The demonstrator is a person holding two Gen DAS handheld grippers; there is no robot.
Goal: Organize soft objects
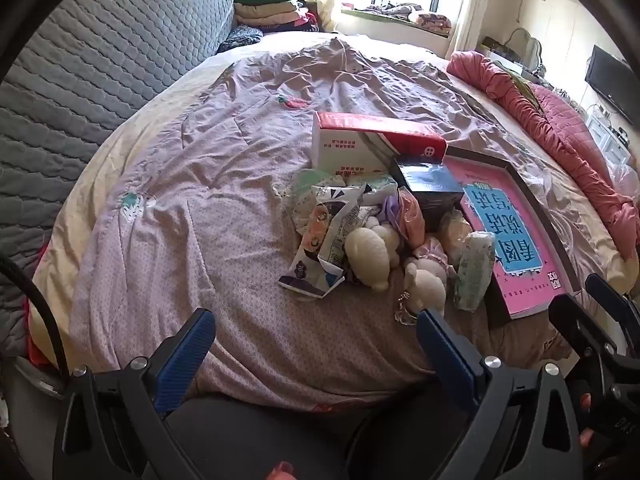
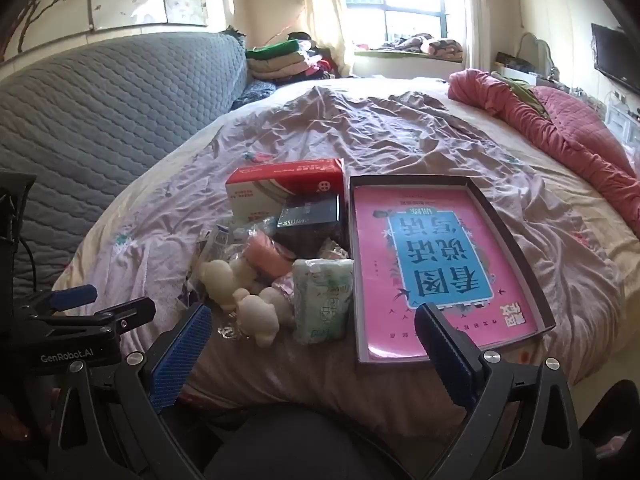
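Note:
A pile of soft things lies on the bed: cream plush toys [image 1: 370,258] [image 2: 256,312], a wrapped tissue pack [image 1: 474,270] [image 2: 322,300], crumpled printed packets [image 1: 328,236] and a pink pouch [image 2: 266,258]. Right of them is a dark shallow box [image 2: 516,248] [image 1: 532,208] holding a pink and blue book [image 2: 440,264]. My left gripper [image 1: 316,332] is open and empty, near the bed's front edge, short of the pile. My right gripper [image 2: 314,328] is open and empty, in front of the tissue pack and box. The right gripper also shows in the left wrist view [image 1: 592,300].
A red and white carton [image 1: 372,144] [image 2: 284,188] and a dark small box [image 1: 428,184] [image 2: 310,216] sit behind the pile. A grey quilted headboard [image 1: 80,80] stands at left, a rolled pink quilt [image 1: 560,140] at right, and folded clothes [image 2: 280,60] lie at the back.

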